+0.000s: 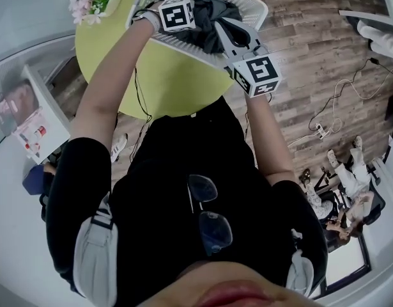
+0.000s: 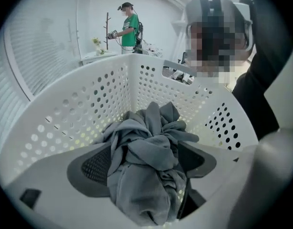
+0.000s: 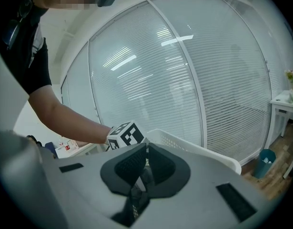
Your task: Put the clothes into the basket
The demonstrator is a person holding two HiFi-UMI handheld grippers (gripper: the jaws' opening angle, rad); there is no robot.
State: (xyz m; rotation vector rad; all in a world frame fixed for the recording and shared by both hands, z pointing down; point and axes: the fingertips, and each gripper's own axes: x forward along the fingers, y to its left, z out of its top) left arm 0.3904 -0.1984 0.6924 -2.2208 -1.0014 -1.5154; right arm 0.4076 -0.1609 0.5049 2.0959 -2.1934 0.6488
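Hovering over the white basket [image 2: 89, 109], the left tool [image 2: 146, 160] is holding its jaws apart, with the grey clothes [image 2: 136, 187] bunched loosely between them, inside the basket. The right tool [image 3: 146, 150] is sitting closed and empty, with the basket rim just beyond it.

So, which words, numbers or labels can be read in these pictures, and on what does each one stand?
No text can be read anywhere.
Marker cube and second cube: black square patterns only, no letters or numbers.
Red-and-white box at the left of the head view: its print is too small to read.
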